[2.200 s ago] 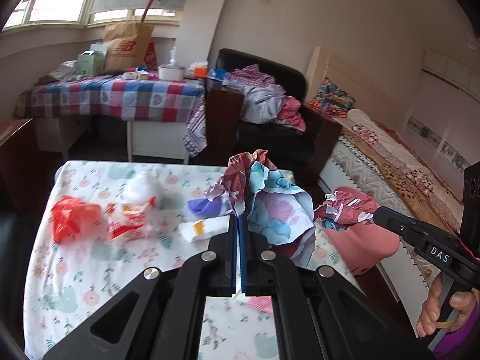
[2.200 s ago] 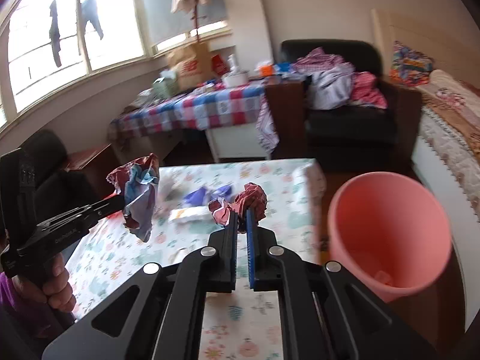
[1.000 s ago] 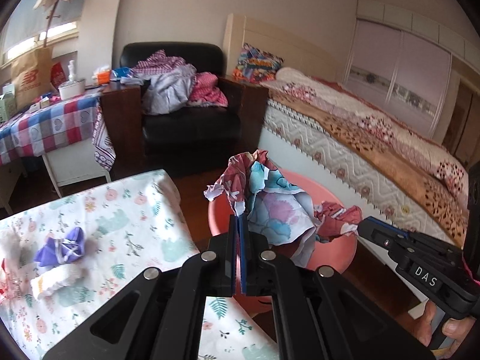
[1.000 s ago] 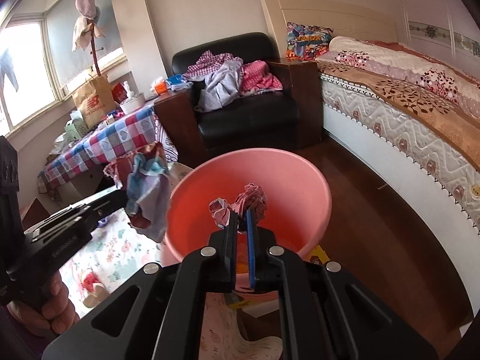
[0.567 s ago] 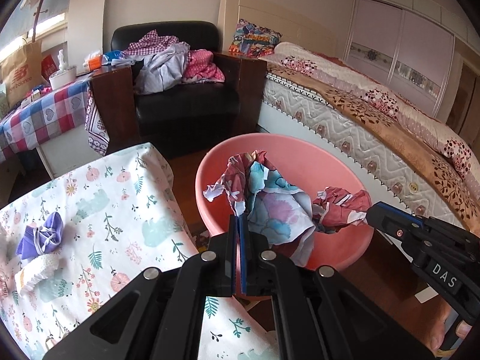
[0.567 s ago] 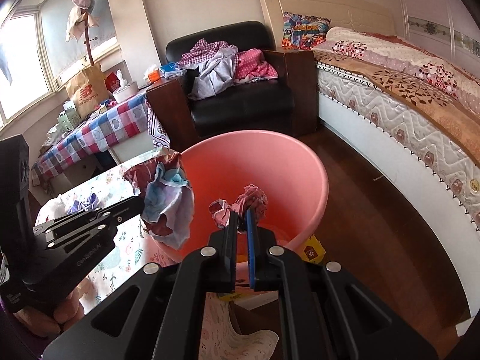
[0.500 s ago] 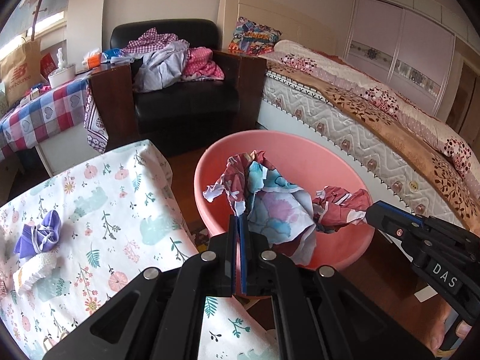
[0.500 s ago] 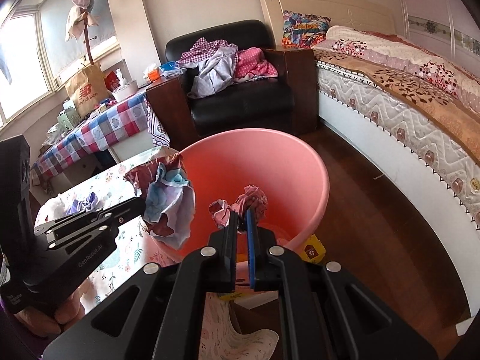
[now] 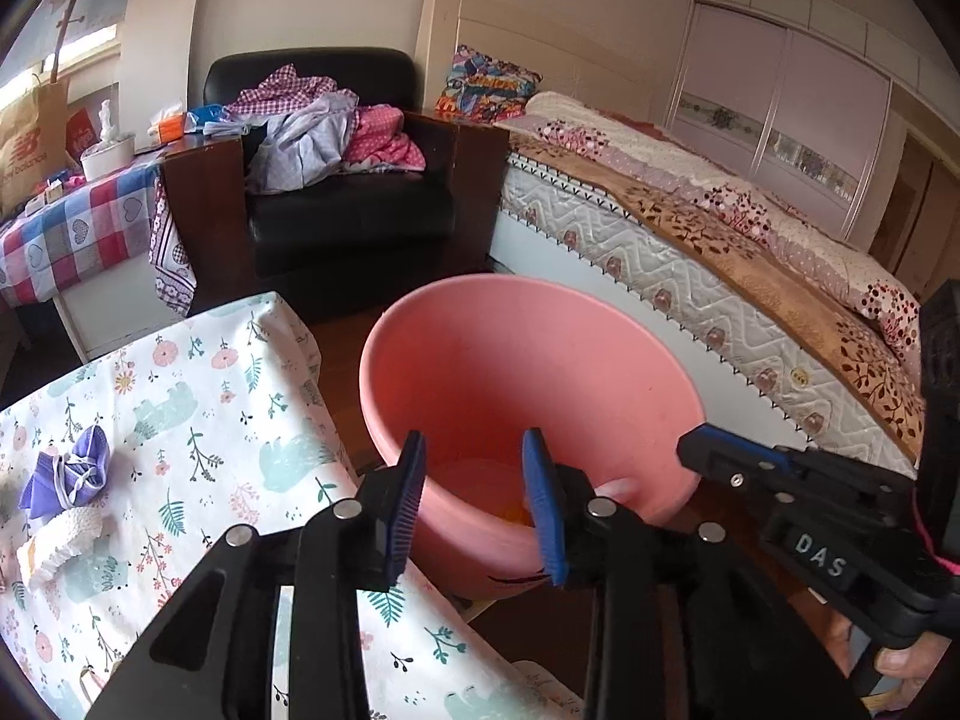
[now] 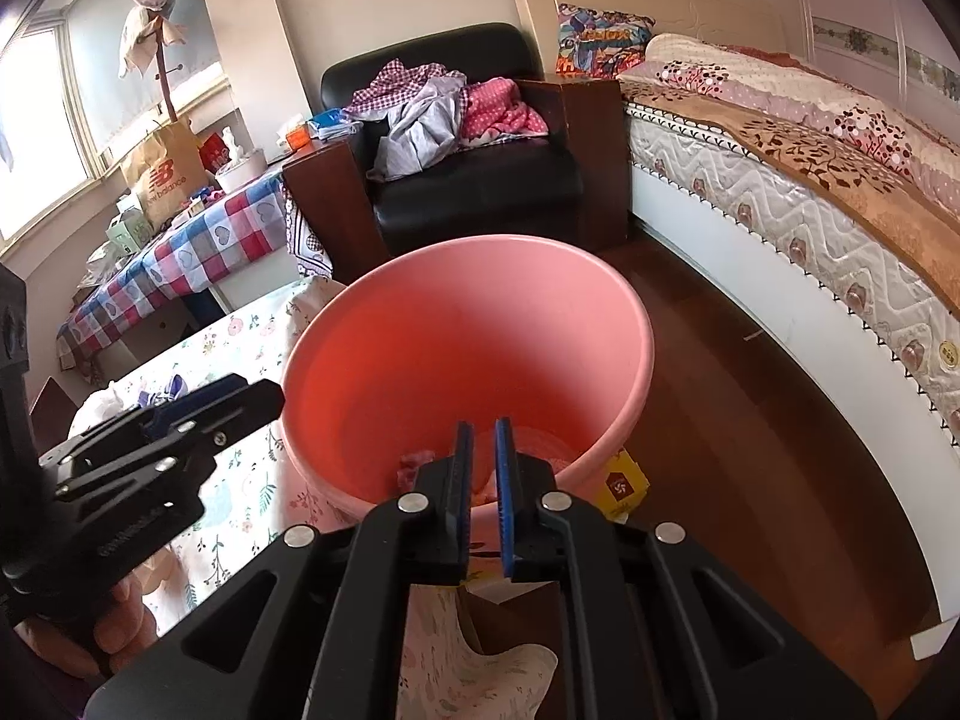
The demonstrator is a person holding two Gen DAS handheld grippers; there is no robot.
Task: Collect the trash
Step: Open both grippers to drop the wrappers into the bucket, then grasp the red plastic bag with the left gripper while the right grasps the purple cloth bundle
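Both grippers hover over the pink bin [image 9: 534, 384], which stands on the floor beside the table [image 9: 198, 420]. The left gripper [image 9: 477, 498] has its jaws wide apart and holds nothing; the right gripper [image 10: 483, 480] has its jaws parted by a narrow gap, also holding nothing. Crumpled scraps [image 10: 414, 461] lie at the bottom of the bin. Remaining trash sits on the table: a purple wad [image 9: 66, 471] touching a white wad [image 9: 57, 540] below it. Both look light, soft and compressible, likely safe to pinch across the bunched middle. The white wad's long axis runs roughly left to right; the purple wad is compact, with no clear axis.
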